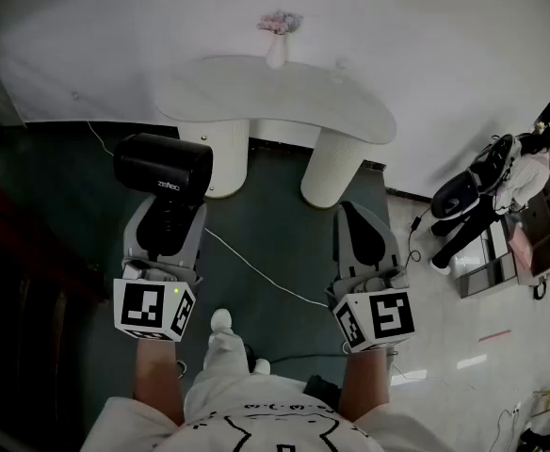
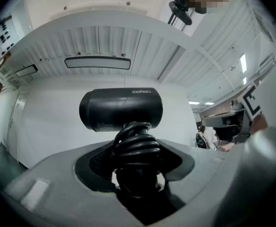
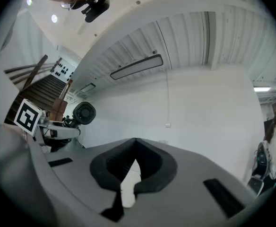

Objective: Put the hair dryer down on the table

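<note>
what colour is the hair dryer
The hair dryer is black; it shows best in the left gripper view.

A white vase [image 1: 276, 50] with pale pink flowers [image 1: 280, 22] stands close to the white wall [image 1: 426, 45]. Below it a dark green carpet [image 1: 284, 243] covers the floor, and a thin white cable [image 1: 256, 269] runs across the carpet in a slanted line. On the right of the carpet the floor [image 1: 463, 347] is light and shiny, with a short red mark [image 1: 494, 333] on it. At the far right a person [image 1: 529, 172] in a white top bends over a round black object [image 1: 468, 191], just beside some shelves [image 1: 539, 238]. The right gripper view shows a dark staircase [image 3: 38, 91] on the left and a long narrow panel [image 3: 136, 66] in the ribbed ceiling.
</note>
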### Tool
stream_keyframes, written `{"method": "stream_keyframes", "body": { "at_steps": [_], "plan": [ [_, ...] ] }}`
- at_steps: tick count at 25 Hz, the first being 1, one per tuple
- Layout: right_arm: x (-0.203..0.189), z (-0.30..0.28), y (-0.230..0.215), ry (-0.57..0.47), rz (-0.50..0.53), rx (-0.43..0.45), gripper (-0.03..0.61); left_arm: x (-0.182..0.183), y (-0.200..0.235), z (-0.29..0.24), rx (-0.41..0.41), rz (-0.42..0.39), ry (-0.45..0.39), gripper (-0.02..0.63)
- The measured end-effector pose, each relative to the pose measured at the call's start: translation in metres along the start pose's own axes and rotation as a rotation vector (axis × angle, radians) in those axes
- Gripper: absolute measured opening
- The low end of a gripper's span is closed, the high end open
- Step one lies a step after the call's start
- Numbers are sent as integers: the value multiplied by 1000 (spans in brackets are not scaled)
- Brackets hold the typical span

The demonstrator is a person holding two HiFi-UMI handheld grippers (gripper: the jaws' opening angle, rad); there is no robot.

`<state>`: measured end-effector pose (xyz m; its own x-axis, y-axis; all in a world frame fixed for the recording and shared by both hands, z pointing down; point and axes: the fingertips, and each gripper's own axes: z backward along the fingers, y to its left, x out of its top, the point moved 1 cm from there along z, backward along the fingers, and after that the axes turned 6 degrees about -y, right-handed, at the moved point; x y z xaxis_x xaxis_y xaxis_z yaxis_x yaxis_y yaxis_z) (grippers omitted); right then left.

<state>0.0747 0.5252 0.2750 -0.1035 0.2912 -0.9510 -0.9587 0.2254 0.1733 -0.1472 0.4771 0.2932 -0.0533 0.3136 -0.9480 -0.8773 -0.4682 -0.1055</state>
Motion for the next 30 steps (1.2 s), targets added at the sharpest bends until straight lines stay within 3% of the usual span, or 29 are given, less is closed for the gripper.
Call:
{"method": "stream_keyframes", "body": {
  "at_steps": [13, 30],
  "plan": [
    [7, 9, -24, -13, 26, -31, -3, 6, -2, 5, 61, -11, -6, 249],
    [-16, -207, -7, -10, 66, -48, -3, -32, 173, -135, 72, 32, -16, 249]
  ]
}}
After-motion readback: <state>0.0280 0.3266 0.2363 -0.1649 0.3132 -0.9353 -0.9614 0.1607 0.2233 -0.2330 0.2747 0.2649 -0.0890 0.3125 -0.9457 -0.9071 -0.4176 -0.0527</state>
